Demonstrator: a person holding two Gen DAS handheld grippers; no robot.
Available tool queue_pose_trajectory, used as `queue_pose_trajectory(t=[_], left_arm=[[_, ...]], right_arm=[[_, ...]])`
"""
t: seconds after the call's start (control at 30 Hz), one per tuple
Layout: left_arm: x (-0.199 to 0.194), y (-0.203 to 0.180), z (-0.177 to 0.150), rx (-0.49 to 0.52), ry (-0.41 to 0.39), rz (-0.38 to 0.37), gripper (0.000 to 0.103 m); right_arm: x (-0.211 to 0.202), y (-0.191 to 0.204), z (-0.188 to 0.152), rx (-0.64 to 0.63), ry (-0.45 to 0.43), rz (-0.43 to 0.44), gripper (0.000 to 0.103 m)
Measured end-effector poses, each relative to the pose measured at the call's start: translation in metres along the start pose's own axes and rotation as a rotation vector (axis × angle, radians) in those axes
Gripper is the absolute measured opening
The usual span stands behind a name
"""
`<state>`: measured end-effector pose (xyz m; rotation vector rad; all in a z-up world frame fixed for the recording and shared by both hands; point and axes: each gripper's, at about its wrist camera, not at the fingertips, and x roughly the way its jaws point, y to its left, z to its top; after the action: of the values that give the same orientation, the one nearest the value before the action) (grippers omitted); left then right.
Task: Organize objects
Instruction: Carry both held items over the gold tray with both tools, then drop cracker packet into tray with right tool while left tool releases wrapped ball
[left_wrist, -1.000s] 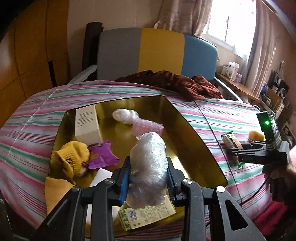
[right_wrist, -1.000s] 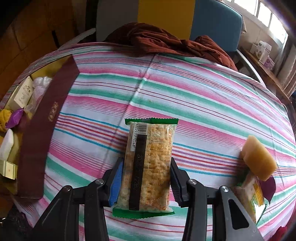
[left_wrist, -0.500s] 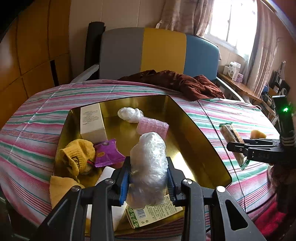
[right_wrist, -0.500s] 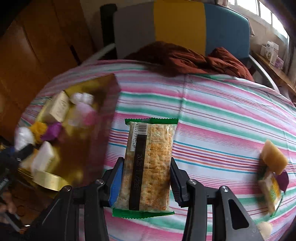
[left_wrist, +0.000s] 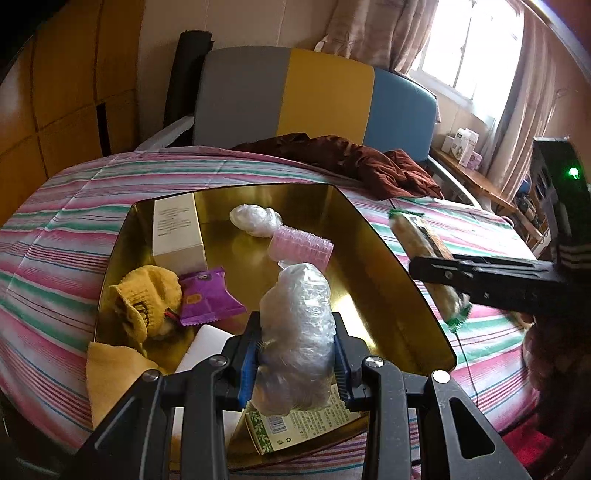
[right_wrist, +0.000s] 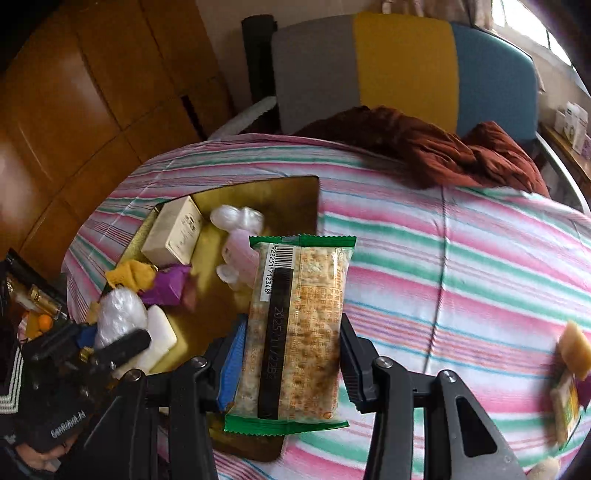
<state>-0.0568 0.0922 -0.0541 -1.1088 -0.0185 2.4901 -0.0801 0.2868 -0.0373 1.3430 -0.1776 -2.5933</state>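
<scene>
My left gripper (left_wrist: 295, 354) is shut on a crumpled clear plastic wad (left_wrist: 295, 332), held above the near end of the gold tray (left_wrist: 373, 288). My right gripper (right_wrist: 291, 363) is shut on a green-edged cracker packet (right_wrist: 295, 325), lifted over the tray's right rim (right_wrist: 295, 184); the same packet (left_wrist: 424, 266) shows from the side in the left wrist view. In the tray lie a cream box (left_wrist: 177, 229), a white plastic wad (left_wrist: 255, 219), a pink ribbed roller (left_wrist: 301, 249), a purple sachet (left_wrist: 207, 295), a yellow sock (left_wrist: 144, 299) and a green-print box (left_wrist: 295, 424).
The tray sits on a pink, green and white striped cloth (right_wrist: 461, 258). A brown garment (right_wrist: 443, 147) lies at the far edge before a grey, yellow and blue chair (right_wrist: 402, 66). Several small snacks (right_wrist: 572, 354) lie on the cloth at the right.
My right gripper has lifted the cracker packet off the cloth and carried it left to the tray's rim. The left gripper has stayed in place with the plastic wad.
</scene>
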Motion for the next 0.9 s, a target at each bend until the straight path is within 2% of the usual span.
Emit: queue_pose_trajectory(t=[0.37,0.77,0.9], left_arm=[[0.005,0.013,0.003,-0.040,0.010,-0.033,0.035],[0.010,0.016,0.001,-0.050,0.025,-0.036,0.035],[0.011,0.019,0.000,-0.070,0.033,-0.038,0.037]], right_arm=[[0.021,0.021,0.033,-0.063,0.011,-0.001,0.046],[0.051,0.024,0.069,-0.100,0.004,-0.089,0.046],[0.049,0.019,0.073,-0.082,-0.003,-0.099,0.051]])
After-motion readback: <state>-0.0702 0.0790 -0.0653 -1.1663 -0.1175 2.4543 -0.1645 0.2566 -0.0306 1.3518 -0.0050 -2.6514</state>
